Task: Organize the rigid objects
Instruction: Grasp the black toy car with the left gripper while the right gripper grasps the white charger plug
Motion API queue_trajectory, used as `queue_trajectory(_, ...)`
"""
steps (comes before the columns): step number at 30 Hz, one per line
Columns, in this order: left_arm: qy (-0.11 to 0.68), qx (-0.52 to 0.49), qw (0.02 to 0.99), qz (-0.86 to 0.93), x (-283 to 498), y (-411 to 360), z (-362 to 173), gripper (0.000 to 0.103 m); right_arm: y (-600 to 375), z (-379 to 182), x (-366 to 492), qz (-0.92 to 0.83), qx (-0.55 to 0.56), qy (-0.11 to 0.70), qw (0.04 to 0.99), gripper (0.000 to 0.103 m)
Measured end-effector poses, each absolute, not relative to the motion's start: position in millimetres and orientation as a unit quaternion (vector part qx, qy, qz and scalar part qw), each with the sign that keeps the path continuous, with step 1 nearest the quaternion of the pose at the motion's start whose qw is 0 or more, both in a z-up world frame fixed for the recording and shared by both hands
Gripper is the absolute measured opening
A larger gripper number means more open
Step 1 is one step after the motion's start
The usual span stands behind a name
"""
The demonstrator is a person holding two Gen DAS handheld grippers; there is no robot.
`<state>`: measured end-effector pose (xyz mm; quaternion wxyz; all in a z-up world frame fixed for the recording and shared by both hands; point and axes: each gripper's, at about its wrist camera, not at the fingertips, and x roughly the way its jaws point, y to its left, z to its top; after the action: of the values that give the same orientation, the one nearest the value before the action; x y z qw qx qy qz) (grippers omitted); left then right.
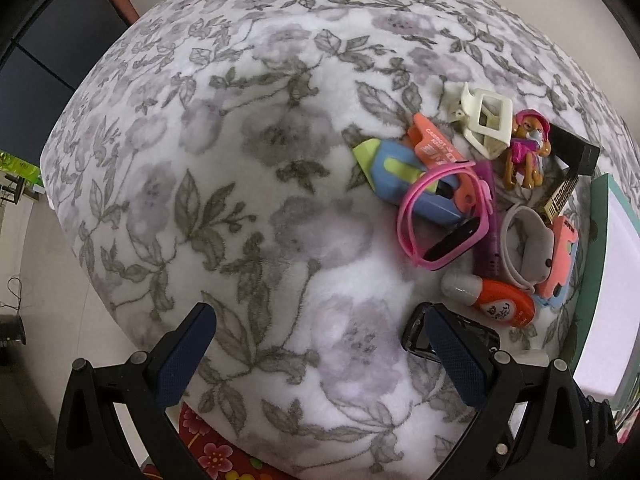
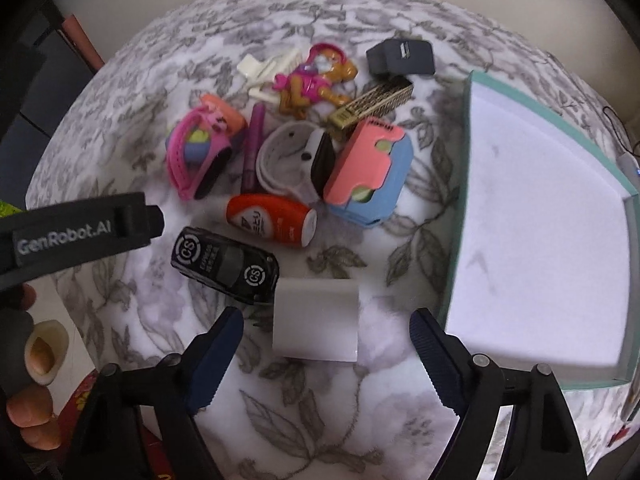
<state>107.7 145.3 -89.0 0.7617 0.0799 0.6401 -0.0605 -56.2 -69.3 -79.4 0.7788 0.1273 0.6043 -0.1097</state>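
Note:
A pile of small rigid objects lies on a floral blanket (image 1: 260, 184). In the right wrist view I see a black toy car (image 2: 226, 266), a grey block (image 2: 316, 320), an orange-and-white glue bottle (image 2: 270, 220), a pink-and-blue case (image 2: 370, 172), a pink watch band (image 2: 196, 160), a toy dog figure (image 2: 312, 76), a gold comb (image 2: 374, 106) and a black cube (image 2: 402, 56). My right gripper (image 2: 326, 344) is open just short of the grey block. My left gripper (image 1: 318, 340) is open and empty; its right finger (image 1: 456, 356) covers part of the black car (image 1: 452, 334).
A teal-rimmed box with a white lining (image 2: 536, 216) stands open to the right of the pile; its edge shows in the left wrist view (image 1: 596, 264). A white hair claw (image 1: 486, 122) and a pink watch band (image 1: 444, 216) lie in the pile. The blanket's near edge drops to a red floral cloth (image 1: 216, 452).

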Motion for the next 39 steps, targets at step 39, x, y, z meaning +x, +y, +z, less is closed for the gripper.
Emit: queue_trajectory(39,0.628,0.151,0.738,-0.195,38,7,-80,0.103,-84,-73,-68,-0.088,0.201,0.611,0.761,0.061)
